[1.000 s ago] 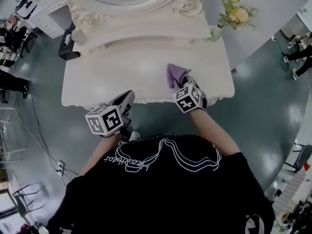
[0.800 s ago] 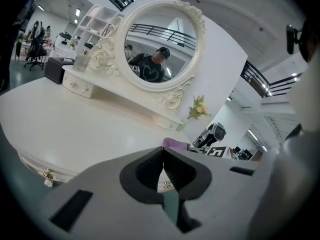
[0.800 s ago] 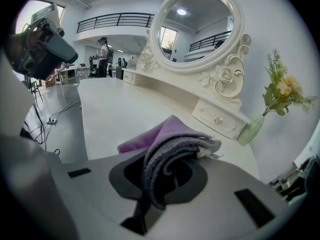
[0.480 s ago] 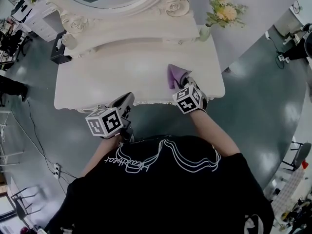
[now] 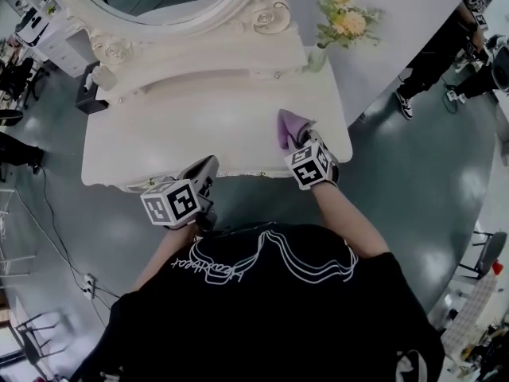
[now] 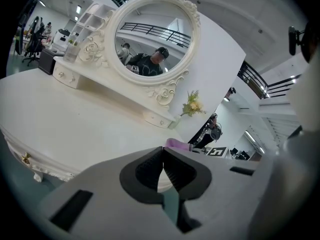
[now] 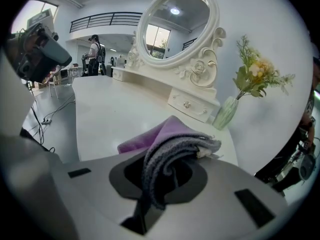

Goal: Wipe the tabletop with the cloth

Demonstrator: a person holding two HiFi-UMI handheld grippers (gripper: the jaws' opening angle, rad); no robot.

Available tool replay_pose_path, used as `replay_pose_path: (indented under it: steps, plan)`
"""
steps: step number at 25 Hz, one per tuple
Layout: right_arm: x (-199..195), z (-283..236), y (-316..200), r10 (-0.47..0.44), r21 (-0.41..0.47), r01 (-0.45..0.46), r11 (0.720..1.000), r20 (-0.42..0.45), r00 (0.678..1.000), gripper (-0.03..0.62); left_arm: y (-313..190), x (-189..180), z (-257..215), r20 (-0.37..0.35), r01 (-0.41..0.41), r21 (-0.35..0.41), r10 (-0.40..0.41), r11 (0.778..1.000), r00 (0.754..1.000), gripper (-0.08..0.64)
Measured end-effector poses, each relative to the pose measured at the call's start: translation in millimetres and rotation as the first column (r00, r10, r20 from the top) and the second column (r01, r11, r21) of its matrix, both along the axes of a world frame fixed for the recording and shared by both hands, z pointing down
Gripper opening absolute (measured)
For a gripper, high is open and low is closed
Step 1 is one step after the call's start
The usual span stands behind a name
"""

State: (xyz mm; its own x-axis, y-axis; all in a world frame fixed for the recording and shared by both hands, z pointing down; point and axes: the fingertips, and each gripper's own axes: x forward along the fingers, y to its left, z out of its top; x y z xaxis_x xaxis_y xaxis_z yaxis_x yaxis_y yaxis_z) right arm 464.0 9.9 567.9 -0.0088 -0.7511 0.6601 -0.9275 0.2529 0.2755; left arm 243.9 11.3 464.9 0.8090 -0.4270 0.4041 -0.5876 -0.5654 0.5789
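The right tool (image 7: 167, 173) pinches the purple cloth (image 7: 172, 134), a fold bunched between its jaws, at the front right part of the white worktop (image 5: 175, 134). The left tool (image 6: 162, 166) hangs by the front edge, jaws pressed together on nothing. A vase of flowers (image 5: 338, 26) stands back right, beside the mirror (image 6: 152, 39).

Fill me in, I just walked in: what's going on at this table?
A person at a white dressing table holds a gripper in each hand. The right gripper is shut on a purple cloth over the table's front right. The left gripper is shut and empty near the front edge.
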Motion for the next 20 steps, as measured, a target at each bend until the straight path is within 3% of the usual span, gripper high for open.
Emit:
replay_pose_path:
  steps: [20]
  plan:
    - [104, -1, 34, 0.122, 0.016, -0.121, 0.992, -0.020, 0.992, 0.049, 19, 23, -4, 0.026, 0.024, 0.013, -0.024, 1.000, 0.999, 0.005]
